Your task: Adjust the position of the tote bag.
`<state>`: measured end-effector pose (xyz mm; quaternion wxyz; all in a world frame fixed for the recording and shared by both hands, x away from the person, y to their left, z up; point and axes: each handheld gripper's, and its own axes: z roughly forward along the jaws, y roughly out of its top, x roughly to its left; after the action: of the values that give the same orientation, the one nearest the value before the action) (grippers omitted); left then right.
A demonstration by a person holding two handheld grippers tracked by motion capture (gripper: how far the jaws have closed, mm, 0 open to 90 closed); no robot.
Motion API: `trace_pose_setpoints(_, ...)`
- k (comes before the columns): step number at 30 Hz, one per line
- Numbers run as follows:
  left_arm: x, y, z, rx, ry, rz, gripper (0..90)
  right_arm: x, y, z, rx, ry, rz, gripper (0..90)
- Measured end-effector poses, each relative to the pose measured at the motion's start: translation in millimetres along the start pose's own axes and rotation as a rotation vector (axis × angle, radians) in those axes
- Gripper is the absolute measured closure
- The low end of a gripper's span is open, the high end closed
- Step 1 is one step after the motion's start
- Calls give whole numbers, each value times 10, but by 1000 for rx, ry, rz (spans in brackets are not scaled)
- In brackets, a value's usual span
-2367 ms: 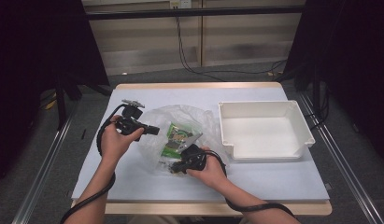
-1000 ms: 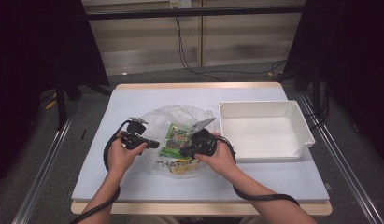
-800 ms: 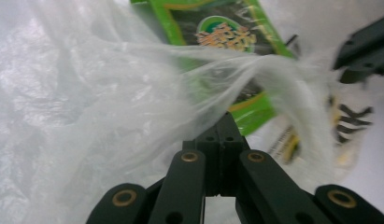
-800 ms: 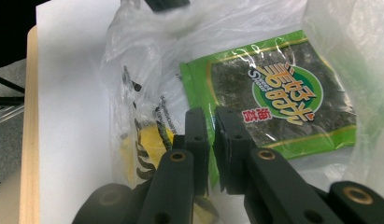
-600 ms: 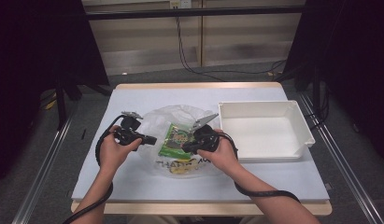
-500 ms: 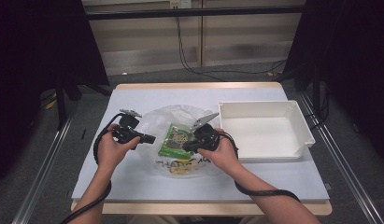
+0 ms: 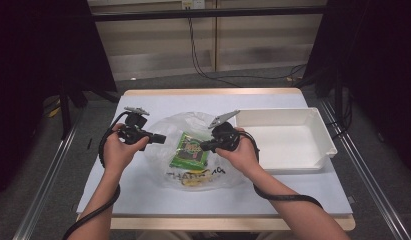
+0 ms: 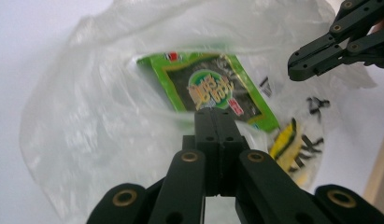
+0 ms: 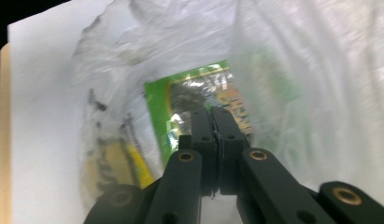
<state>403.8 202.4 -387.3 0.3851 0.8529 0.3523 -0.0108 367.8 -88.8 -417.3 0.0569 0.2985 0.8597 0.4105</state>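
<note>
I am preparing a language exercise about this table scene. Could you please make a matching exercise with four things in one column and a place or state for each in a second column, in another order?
Things:
1. green packet
2. white tray
3. left gripper
4. plastic bag

Places or states:
A. empty, at the table's right side
B. clear and crinkled, held up at two sides
C. inside the bag
D. jaws shut on the bag's left edge

Right pairs: 1-C, 2-A, 3-D, 4-B
</note>
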Motion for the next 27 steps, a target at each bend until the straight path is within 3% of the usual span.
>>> trace_pose_setpoints(7,56,115,276,34,33,36,900,-199,92,-46,-1,-55,24,889)
trace_pose_setpoints(8,75,128,325,14,35,30,900,-216,102,-54,-1,-54,31,889)
trace_pose_setpoints(17,277,153,639,27,57,1,900,-472,119,-52,24,-110,61,889)
trace_pose_setpoints(27,473,166,852,19,97,-33,900,-678,82,-24,30,-150,126,889)
